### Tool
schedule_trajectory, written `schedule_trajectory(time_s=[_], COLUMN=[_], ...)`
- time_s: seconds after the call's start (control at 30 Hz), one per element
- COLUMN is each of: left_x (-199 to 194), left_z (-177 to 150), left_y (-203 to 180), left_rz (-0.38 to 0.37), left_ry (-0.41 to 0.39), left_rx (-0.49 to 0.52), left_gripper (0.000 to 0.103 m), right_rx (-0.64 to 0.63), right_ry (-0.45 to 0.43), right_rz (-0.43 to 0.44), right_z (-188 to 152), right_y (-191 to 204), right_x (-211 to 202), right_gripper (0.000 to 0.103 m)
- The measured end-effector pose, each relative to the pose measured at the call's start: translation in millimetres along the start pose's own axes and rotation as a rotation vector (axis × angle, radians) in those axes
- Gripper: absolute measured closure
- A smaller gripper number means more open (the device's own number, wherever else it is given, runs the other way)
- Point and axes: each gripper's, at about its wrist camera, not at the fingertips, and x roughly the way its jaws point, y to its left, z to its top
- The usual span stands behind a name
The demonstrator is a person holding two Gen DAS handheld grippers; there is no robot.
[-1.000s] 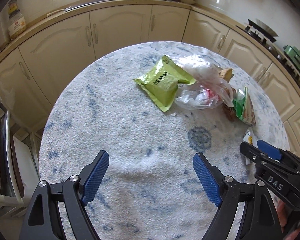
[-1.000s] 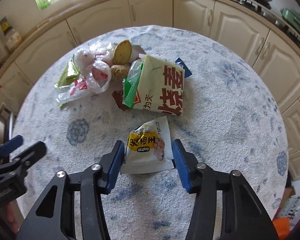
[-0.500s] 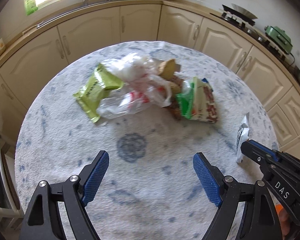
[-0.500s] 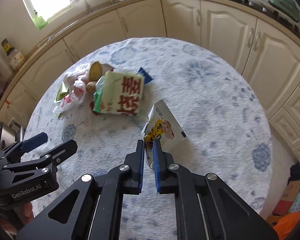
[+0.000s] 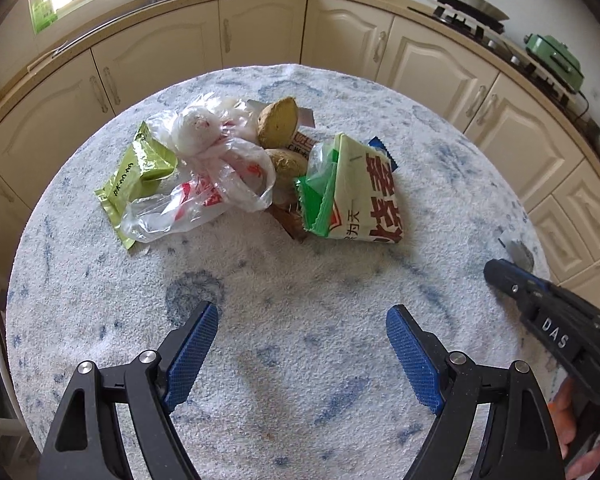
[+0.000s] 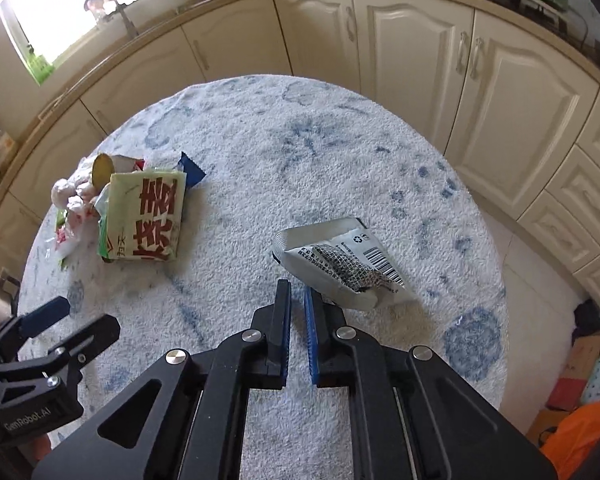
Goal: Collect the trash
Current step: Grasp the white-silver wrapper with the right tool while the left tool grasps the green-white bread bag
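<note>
right gripper (image 6: 297, 300) jaws pinched on one corner of the small silver foil snack packet (image 6: 340, 266), lifted over the round white-blue cloth table (image 6: 260, 152) near its right edge. packet light, crinkly, likely slippery; corner grip suffices. left gripper (image 5: 300, 354) jaws wide, empty.

Fuzzy cloth tablecloth (image 5: 300, 264), glossy plastic bag (image 5: 204, 184)

On the round cloth-covered desk (image 5: 300, 280), a green foil packet (image 5: 136, 176) lies left of the crumpled clear plastic bag (image 5: 216, 168), a large cream noodle packet (image 5: 360, 196) to its right.
</note>
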Motion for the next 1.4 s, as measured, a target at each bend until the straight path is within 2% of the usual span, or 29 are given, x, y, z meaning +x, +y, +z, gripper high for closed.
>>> schedule_trajectory(time_s=[0.07, 0.13, 0.2, 0.23, 0.33, 0.4, 0.6, 0.67, 0.7, 0.73, 0.77, 0.8, 0.87, 0.97, 1.07, 1.2, 1.4], left_x=[-1.6, -2.5, -3.1, -2.5, -2.6, -1.9, 2.5, 5.5, 7.1, 8.6, 10.0, 10.8, 12.5, 12.2, 11.2, 10.1, 14.2], left_z=[-1.0, -1.7, -3.1, -3.3, -4.7, -5.4, -7.3, -6.3, -5.7, -4.9, -4.2, -3.5, -1.1, 0.8, 2.8, 8.6, 29.8], left_y=[1.4, 4.1, 8.3, 10.3, 13.5, 14.3, 11.6, 10.0, 9.1, 8.7, 7.4, 7.4, 7.2, 4.3, -1.5, -10.9, -22.3], left_rz=[0.005, 0.008, 0.012, 0.014, 0.015, 0.009, -0.008, -0.006, -0.005, -0.004, -0.001, 0.000, 0.003, 0.002, 0.003, -0.001, 0.017], left_ry=[-0.006, -0.010, -0.011, -0.011, -0.009, -0.007, 0.003, 0.007, 0.010, 0.013, 0.014, 0.014, 0.014, 0.010, 0.005, -0.001, -0.021], left_rx=[-0.005, -0.012, -0.020, -0.025, -0.035, -0.042, -0.044, -0.045, -0.045, -0.044, -0.045, -0.046, -0.051, -0.056, -0.048, -0.041, -0.040], left_gripper=[0.021, 0.021, 0.021, 0.021, 0.021, 0.021, 0.021, 0.021, 0.021, 0.021, 0.021, 0.021, 0.021, 0.021, 0.021, 0.021, 0.021], right_rx=[0.012, 0.037, 0.057, 0.060, 0.039, 0.039, 0.055, 0.024, 0.000, -0.032, -0.051, -0.058, -0.066, -0.047, -0.026, -0.009, 0.008], right_ry=[0.018, 0.029, 0.007, -0.019, -0.112, -0.139, -0.094, -0.101, -0.118, -0.144, -0.156, -0.168, -0.170, -0.173, -0.164, -0.161, -0.196], right_rz=[0.023, 0.064, 0.067, 0.041, -0.072, -0.085, -0.135, -0.134, -0.159, -0.200, -0.198, -0.160, -0.107, -0.091, -0.070, -0.087, -0.075], right_z=[1.4, -0.9, -6.6, -9.5, -14.6, -13.3, -2.8, -2.0, -4.1, -7.4, -8.8, -10.8, -13.3, -14.4, -15.2, -13.9, -2.7], right_y=[-3.7, -9.6, -14.4, -15.7, -21.5, -28.4, -39.6, -34.4, -29.8, -23.5, -19.2, -17.9, -18.7, -25.7, -33.0, -38.4, -50.5], right_x=[-0.3, -4.4, -13.6, -19.0, -37.9, -42.9, -16.6, -3.3, -0.7, 0.1, -1.6, -4.8, -5.8, -8.0, -10.1, -14.4, -25.6], right_gripper=[0.091, 0.075, 0.026, 0.019, 0.016, 0.012, 0.011, 0.011, 0.013, 0.021, 0.037, 0.061, 0.063, 0.072, 0.074, 0.075, 0.075])
